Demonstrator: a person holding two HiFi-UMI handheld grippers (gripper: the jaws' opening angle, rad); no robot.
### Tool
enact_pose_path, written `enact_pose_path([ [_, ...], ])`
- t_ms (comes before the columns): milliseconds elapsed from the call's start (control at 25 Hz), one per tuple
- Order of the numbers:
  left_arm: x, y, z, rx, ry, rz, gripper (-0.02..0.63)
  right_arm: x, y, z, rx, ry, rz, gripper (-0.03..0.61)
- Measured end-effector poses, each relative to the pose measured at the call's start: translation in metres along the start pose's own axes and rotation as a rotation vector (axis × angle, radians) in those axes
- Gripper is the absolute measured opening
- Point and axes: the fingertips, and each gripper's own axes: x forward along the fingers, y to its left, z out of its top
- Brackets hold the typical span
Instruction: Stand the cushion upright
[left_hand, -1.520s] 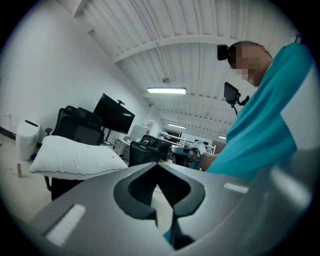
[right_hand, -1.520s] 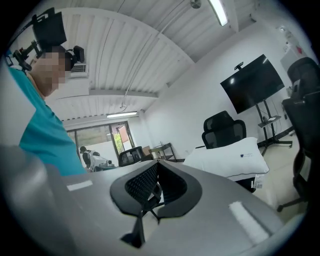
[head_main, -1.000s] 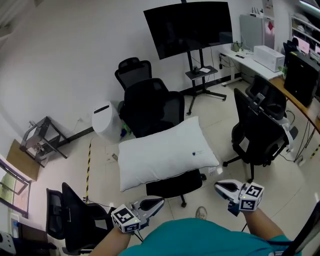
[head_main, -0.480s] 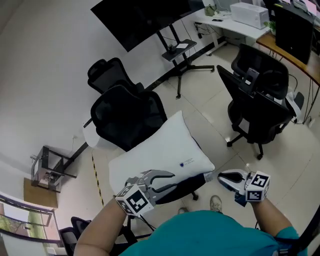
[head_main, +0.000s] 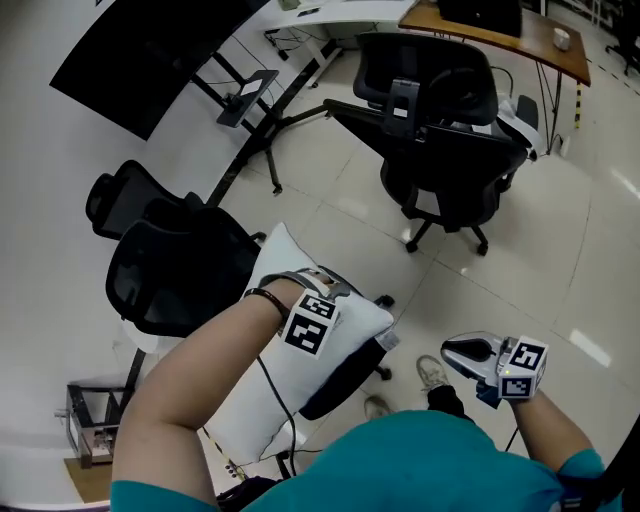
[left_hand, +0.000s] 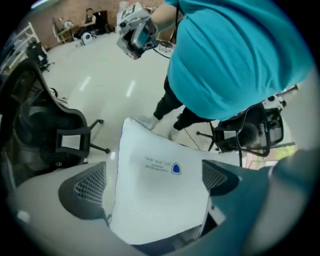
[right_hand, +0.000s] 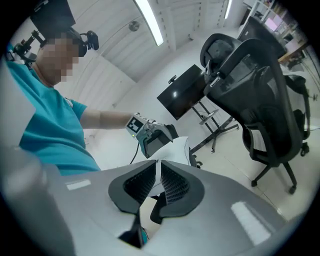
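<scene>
Progress is slight: the cushion (head_main: 305, 375) lies flat on the chair seat (head_main: 345, 378). Our left gripper (head_main: 318, 285) hangs over it, fingers just opened wide, straddling it without pressing. Our right gripper (head_main: 455, 352) is clenched on nothing. We judge that grasping and tipping it up remain.

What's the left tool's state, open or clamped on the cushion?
Open: the left tool has its jaws wide apart, having just been opening; they flank the cushion without pressing it.
</scene>
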Motion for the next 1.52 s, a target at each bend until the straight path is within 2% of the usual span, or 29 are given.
enact_pose_path([
  [40, 0.005, 0.007, -0.005, 0.013, 0.028, -0.045, 0.603, -0.005, -0.001, -0.006, 0.015, -0.008, -0.019, 0.033],
  [200, 0.032, 0.029, -0.022, 0.053, 0.120, -0.195, 0.603, -0.025, -0.010, -0.025, 0.086, -0.060, -0.090, 0.034],
  [360, 0.063, 0.025, -0.040, 0.065, 0.215, -0.361, 0.604, -0.036, -0.025, -0.039, 0.143, -0.091, -0.132, 0.032],
  [600, 0.100, 0.033, -0.034, 0.113, 0.265, -0.479, 0.601, -0.044, -0.042, -0.042, 0.187, -0.124, -0.161, 0.032],
  [720, 0.100, 0.023, -0.032, 0.103, 0.257, -0.560, 0.560, -0.046, -0.046, -0.041, 0.198, -0.127, -0.169, 0.032],
  [800, 0.093, 0.018, -0.033, 0.095, 0.233, -0.591, 0.487, -0.045, -0.047, -0.040, 0.194, -0.123, -0.168, 0.032],
  [920, 0.080, 0.013, -0.034, 0.077, 0.191, -0.574, 0.283, -0.040, -0.047, -0.034, 0.181, -0.112, -0.156, 0.032],
  [1040, 0.063, 0.008, -0.038, 0.051, 0.135, -0.501, 0.172, -0.030, -0.045, -0.025, 0.161, -0.096, -0.131, 0.032],
  [1120, 0.044, 0.002, -0.042, 0.026, 0.095, -0.441, 0.139, -0.020, -0.042, -0.018, 0.147, -0.082, -0.107, 0.032],
  [1280, -0.014, -0.026, -0.044, -0.026, -0.005, -0.321, 0.124, 0.004, -0.030, -0.006, 0.111, -0.043, -0.049, 0.032],
  [1400, -0.064, -0.059, -0.066, -0.090, 0.003, -0.232, 0.126, 0.026, -0.015, 0.004, 0.079, -0.017, 0.004, 0.032],
  [1520, -0.119, -0.095, -0.096, -0.202, 0.006, -0.133, 0.127, 0.050, 0.006, 0.015, 0.039, 0.011, 0.061, 0.032],
])
